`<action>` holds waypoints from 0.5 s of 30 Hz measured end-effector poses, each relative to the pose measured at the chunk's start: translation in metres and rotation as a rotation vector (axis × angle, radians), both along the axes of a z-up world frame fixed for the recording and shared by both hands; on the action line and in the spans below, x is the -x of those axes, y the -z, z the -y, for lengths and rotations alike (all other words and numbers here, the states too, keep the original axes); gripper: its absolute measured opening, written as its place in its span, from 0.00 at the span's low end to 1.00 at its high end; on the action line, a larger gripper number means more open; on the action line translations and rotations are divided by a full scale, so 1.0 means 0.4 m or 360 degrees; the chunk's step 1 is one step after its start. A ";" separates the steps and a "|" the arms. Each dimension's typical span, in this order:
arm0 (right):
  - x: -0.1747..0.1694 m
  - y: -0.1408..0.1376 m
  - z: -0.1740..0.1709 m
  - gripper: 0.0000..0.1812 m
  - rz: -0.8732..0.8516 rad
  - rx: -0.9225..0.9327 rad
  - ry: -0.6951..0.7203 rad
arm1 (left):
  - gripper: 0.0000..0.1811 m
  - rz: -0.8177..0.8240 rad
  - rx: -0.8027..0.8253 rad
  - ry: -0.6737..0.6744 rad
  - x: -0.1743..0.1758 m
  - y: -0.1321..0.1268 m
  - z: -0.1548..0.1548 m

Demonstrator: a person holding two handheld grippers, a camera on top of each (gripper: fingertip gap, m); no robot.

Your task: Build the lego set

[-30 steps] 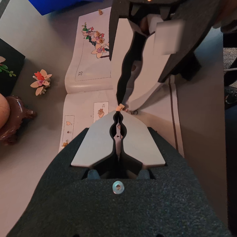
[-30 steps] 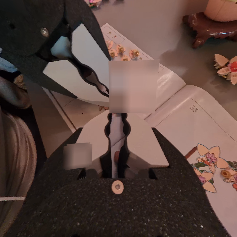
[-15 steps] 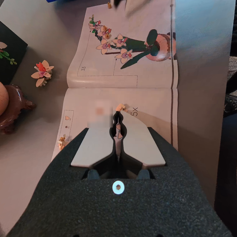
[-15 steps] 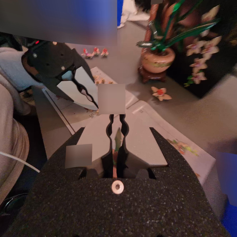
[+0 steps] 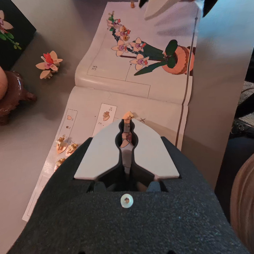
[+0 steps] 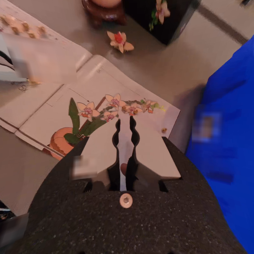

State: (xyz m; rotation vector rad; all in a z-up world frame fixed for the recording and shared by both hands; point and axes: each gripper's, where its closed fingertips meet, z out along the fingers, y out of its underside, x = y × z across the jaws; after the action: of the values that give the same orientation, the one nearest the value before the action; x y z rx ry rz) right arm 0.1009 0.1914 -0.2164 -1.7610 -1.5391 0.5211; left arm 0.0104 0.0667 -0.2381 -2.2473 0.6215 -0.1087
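A: Logging surroundings first. An open instruction booklet [image 5: 137, 88] fills frame centre on a grey table [image 5: 48, 20]; a built orchid flower [image 5: 48, 64] lies at centre left, beside a brown pot stand [image 5: 15, 96]. Small tan petal assemblies [image 5: 64, 146] sit on the booklet's lower left, partly hidden by the left gripper [image 5: 127, 121].

B: Grips?

A: Left gripper clenched on a tan petal piece [image 5: 127, 115] at its tips, above the lower page. Right gripper [image 6: 124, 120] slightly parted, nothing between the tips, over the printed orchid.

B: Versus a second ago?

A: Right gripper then crowded the left's tips; now only its blurred edge [image 5: 158, 8] shows at top. A blue bin [image 6: 226, 110] fills the right.
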 end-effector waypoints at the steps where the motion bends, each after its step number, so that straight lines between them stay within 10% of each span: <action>1: 0.005 0.011 -0.004 0.08 0.0027 0.0074 0.0007 | 0.05 0.0010 -0.0010 -0.0014 0.002 -0.006 -0.001; 15: 0.080 0.068 -0.008 0.02 0.0034 0.0310 -0.0070 | 0.07 0.0137 -0.0382 -0.0074 0.065 -0.106 -0.014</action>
State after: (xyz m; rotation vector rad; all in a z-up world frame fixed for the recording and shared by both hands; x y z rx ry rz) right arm 0.0689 0.1948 -0.2435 -1.8868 -1.5898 0.6964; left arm -0.0157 0.0723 -0.1958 -2.0128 0.5077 -0.1015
